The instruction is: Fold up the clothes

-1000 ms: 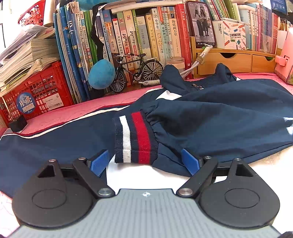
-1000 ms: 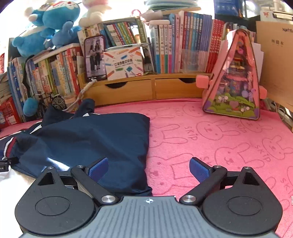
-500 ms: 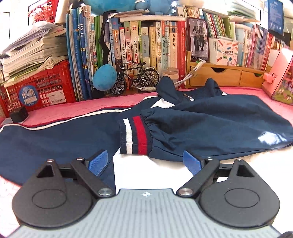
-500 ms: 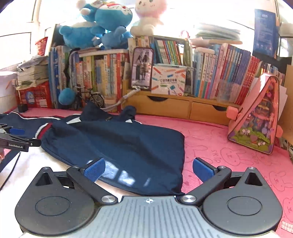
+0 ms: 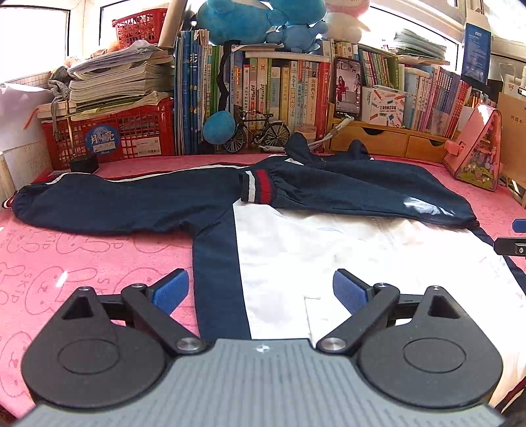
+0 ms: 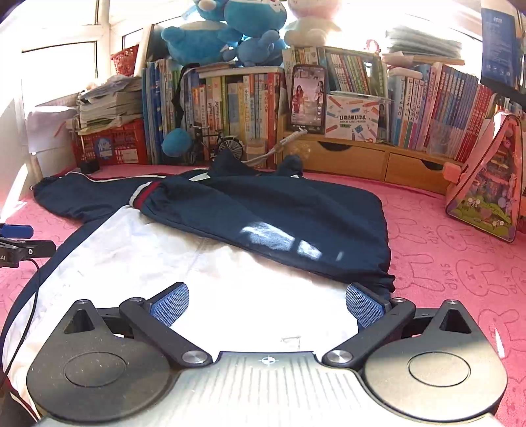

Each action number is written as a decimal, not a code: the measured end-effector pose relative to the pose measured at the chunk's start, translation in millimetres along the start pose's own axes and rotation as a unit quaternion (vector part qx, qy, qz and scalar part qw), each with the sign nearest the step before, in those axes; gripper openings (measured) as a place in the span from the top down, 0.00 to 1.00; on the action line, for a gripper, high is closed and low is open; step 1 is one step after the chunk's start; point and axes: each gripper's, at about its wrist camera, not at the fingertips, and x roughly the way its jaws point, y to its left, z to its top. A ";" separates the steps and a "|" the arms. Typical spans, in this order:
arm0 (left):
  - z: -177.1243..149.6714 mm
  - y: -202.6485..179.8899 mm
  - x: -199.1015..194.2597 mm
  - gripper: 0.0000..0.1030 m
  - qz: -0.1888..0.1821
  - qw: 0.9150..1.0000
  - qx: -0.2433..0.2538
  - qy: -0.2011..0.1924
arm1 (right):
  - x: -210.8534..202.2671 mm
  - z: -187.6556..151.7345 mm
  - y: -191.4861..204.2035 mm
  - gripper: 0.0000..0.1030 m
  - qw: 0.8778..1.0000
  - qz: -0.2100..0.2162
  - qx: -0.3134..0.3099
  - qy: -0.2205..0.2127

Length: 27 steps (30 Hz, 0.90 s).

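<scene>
Jacket (image 5: 328, 249): spread mid-counter, one sleeve (image 5: 345, 193) folded across.
Left gripper (image 5: 259, 290): drawn back, released, empty.
Right gripper (image 6: 268, 303): likewise withdrawn, released.
Implication: other sleeve (image 5: 115, 200) judged next.

Navy-and-white jacket (image 5: 328, 249) lies flat, one sleeve (image 5: 345, 193) folded across.

Likely a child's bedroom: crammed schoolbooks (image 5: 282, 88), plush toys (image 6: 227, 29).
</scene>
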 end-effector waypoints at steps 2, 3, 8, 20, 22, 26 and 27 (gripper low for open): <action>-7.7 -6.1 -18.0 0.07 -0.003 1.000 0.000 -0.008 | -12.1 -9.1 1.2 0.00 1.000 -0.002 0.002 0.001; -11.3 -9.5 -26.3 0.07 -0.005 1.000 0.001 -0.009 | -19.3 -13.6 2.0 0.00 1.000 -0.003 0.005 0.000; -29.7 -24.9 -73.1 0.07 -0.013 1.000 -0.010 -0.023 | -63.8 -36.9 7.9 0.00 1.000 -0.007 0.017 -0.006; -78.9 -39.4 -132.5 0.04 0.000 0.998 -0.055 -0.004 | -157.2 -93.7 17.6 0.00 1.000 -0.003 0.027 0.000; -84.9 -45.5 -125.7 0.04 0.019 0.999 -0.039 0.003 | -152.1 -102.0 17.1 0.00 0.999 -0.001 0.041 0.012; -91.1 -49.0 -110.8 0.04 0.025 0.999 -0.024 0.018 | -132.8 -117.7 19.7 0.00 0.997 0.008 0.066 0.045; -87.9 -44.7 -105.9 0.04 0.022 0.999 -0.026 0.018 | -126.7 -117.2 20.9 0.00 0.996 0.011 0.067 0.051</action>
